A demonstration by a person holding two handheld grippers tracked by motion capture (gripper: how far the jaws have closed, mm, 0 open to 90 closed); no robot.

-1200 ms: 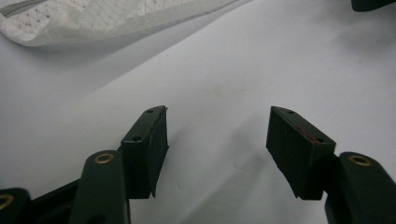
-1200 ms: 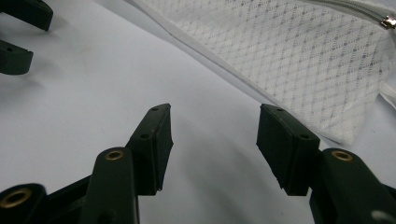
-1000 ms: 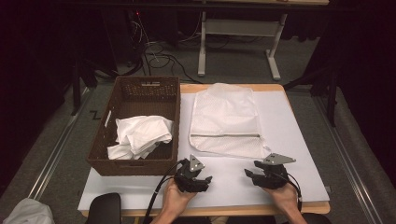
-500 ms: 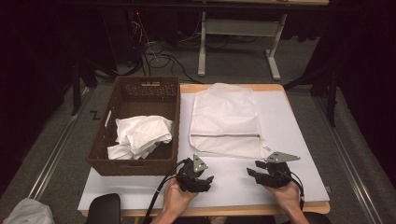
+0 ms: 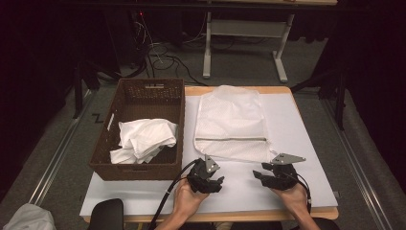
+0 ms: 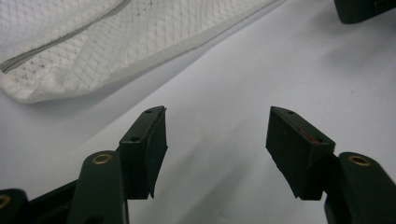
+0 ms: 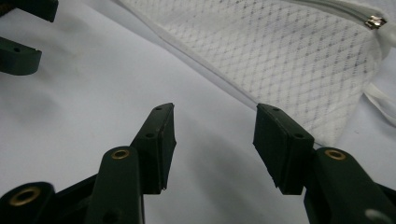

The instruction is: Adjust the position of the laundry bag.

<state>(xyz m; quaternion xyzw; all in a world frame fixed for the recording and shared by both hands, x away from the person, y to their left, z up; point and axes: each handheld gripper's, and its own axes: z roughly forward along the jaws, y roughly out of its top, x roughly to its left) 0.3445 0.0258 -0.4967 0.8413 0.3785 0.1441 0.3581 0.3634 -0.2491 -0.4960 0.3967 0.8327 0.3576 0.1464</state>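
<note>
A white mesh laundry bag (image 5: 230, 122) lies flat in the middle of the table, its zipper (image 5: 230, 139) running across near the front end. Both hands hold their grippers just in front of it, low over the white sheet (image 5: 297, 124). My left gripper (image 5: 218, 183) points right with open jaws and nothing between them (image 6: 217, 116); the bag's corner (image 6: 93, 46) lies ahead to its left. My right gripper (image 5: 260, 172) faces it, also open and empty (image 7: 215, 109), with the mesh bag (image 7: 289, 51) and its zipper pull (image 7: 373, 21) just beyond its jaws.
A brown wicker basket (image 5: 134, 170) stands at the table's left with a crumpled white cloth (image 5: 143, 139) inside. The table's wooden front edge (image 5: 239, 215) runs just behind the hands. Dark floor, cables and a desk frame (image 5: 244, 28) lie beyond.
The left gripper has drifted slightly to the right. The right gripper has stayed put. Both jaws remain open.
</note>
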